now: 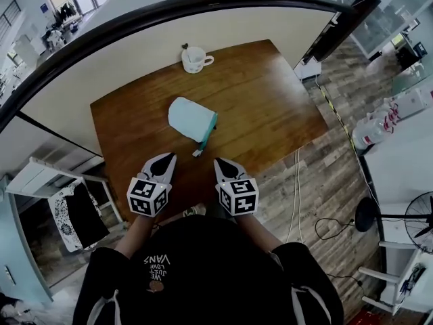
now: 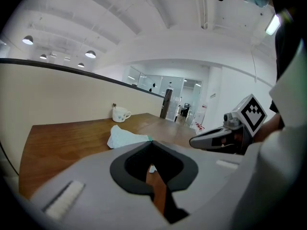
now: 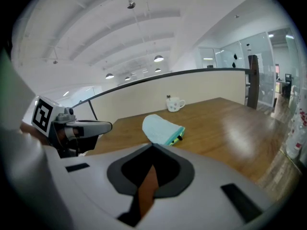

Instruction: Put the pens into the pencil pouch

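Low in the centre of the head view, we are holding the left gripper [image 1: 166,158] and right gripper [image 1: 221,162] side by side, fingers [image 1: 157,170] pressed together on nothing. Reaching out like this, we are risking a shove that slides the soft pencil pouch [image 1: 191,118], lying mid-frame well beyond them on the bench [image 1: 270,107]. We are counting one pouch, one mug [image 1: 195,59] at the upper edge, and no pens in sight.

Right gripper [image 3: 152,146] closed, empty, pale pouch [image 3: 162,128] on table [image 3: 230,128], mug [image 3: 175,103] behind
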### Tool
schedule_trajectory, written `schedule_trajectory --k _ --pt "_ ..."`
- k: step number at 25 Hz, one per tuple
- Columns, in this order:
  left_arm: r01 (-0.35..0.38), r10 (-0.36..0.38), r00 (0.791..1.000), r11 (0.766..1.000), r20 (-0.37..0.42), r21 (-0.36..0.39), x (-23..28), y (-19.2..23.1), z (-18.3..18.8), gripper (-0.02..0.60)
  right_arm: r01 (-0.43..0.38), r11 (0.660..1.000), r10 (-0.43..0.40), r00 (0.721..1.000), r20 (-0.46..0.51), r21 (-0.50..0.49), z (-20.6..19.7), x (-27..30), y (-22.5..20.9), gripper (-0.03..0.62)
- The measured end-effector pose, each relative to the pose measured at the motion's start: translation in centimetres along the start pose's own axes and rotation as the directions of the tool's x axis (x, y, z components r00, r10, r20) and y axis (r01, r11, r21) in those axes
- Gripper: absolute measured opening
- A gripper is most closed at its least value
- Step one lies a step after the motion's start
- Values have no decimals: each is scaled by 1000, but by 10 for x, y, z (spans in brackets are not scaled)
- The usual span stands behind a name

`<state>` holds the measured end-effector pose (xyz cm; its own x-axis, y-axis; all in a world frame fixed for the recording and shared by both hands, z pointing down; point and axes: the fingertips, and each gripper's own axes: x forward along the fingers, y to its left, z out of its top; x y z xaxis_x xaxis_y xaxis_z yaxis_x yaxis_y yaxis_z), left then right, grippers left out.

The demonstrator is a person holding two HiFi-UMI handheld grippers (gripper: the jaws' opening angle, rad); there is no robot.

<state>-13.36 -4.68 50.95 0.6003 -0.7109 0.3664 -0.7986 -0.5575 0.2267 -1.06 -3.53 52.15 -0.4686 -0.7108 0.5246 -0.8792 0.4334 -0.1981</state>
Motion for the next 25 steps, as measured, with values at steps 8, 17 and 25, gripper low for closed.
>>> schedule_trajectory --k 8,17,25 --pt "18 -18 1000 999 3 26 -18 -4 1 12 4 1000 -4 1000 6 -15 3 -1 15 12" --pt "30 -31 999 998 7 48 -29 -6 3 11 18 999 -17 1000 2 -33 0 -2 24 12" --pt "72 -72 997 996 -13 53 -32 -16 0 12 21 999 -21 1000 3 -45 4 -5 28 12"
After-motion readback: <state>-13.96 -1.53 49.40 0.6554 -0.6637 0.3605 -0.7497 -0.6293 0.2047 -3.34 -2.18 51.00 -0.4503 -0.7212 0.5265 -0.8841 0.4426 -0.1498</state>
